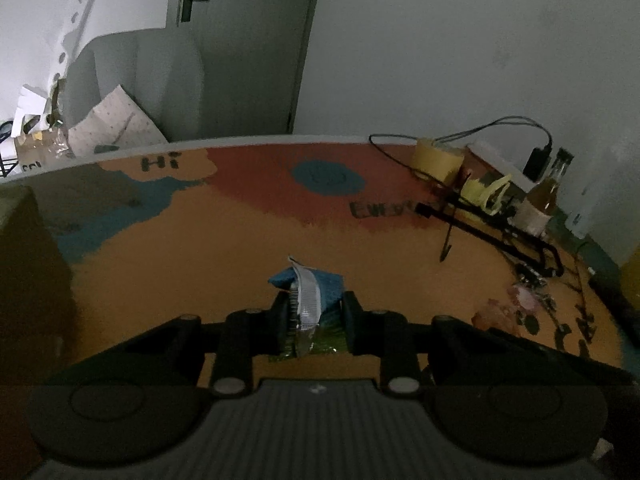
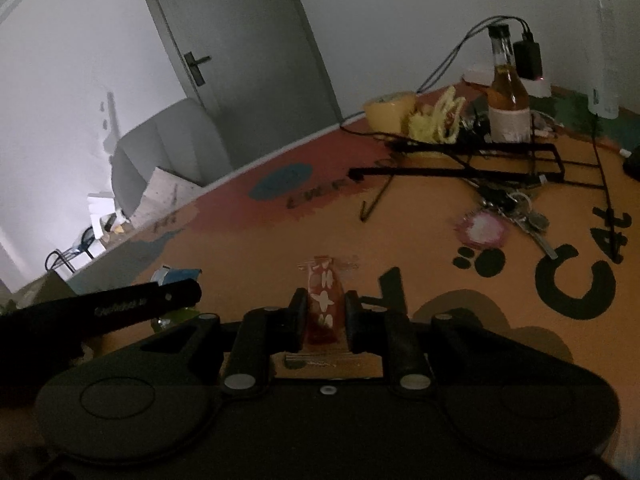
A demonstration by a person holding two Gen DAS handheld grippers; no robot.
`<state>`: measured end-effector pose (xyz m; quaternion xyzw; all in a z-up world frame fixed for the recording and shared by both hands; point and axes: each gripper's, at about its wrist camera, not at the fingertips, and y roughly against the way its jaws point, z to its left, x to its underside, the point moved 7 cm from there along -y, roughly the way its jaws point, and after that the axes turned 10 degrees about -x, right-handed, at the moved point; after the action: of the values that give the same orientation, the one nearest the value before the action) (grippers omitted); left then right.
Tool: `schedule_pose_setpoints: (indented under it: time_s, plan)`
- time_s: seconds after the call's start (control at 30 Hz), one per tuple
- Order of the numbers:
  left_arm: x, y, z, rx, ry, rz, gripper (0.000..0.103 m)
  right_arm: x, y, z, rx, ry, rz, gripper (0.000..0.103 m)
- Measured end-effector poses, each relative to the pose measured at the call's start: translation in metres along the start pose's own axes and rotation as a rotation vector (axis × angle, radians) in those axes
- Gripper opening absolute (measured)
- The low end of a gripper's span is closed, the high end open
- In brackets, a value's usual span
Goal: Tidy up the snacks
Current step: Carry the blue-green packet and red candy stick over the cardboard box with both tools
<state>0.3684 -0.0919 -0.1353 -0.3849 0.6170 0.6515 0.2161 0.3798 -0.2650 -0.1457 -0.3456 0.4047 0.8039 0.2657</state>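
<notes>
My left gripper [image 1: 314, 312] is shut on a blue and green snack packet [image 1: 320, 292] with a silver sealed edge, held just above the painted orange table [image 1: 200, 264]. My right gripper [image 2: 322, 312] is shut on a red snack packet [image 2: 322, 300] with white shapes on it, over the same table [image 2: 260, 248]. In the right wrist view the left gripper's black finger [image 2: 132, 304] reaches in from the left, with the blue packet's end [image 2: 176, 276] showing behind it.
A black wire rack [image 2: 500, 160] lies at the back right with a yellow tape roll [image 2: 390, 112], yellow wrappers [image 2: 436, 120] and a glass bottle [image 2: 508, 96]. Keys [image 2: 520, 208] and cables lie nearby. A dark box [image 1: 28, 264] stands at the left.
</notes>
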Motion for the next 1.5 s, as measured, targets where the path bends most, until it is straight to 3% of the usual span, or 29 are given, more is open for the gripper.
schedule_pose_setpoints:
  time_s: [0.63,1.5]
  plan:
    - [-0.022,0.094,0.077,-0.046,0.078,-0.119,0.026,-0.009,0.008,0.099,-0.19,0.104,-0.027,0.018]
    - [-0.017,0.141,0.193,-0.105,0.194,-0.132,0.026,0.01,0.0,0.205,-0.295,0.202,0.005,0.018]
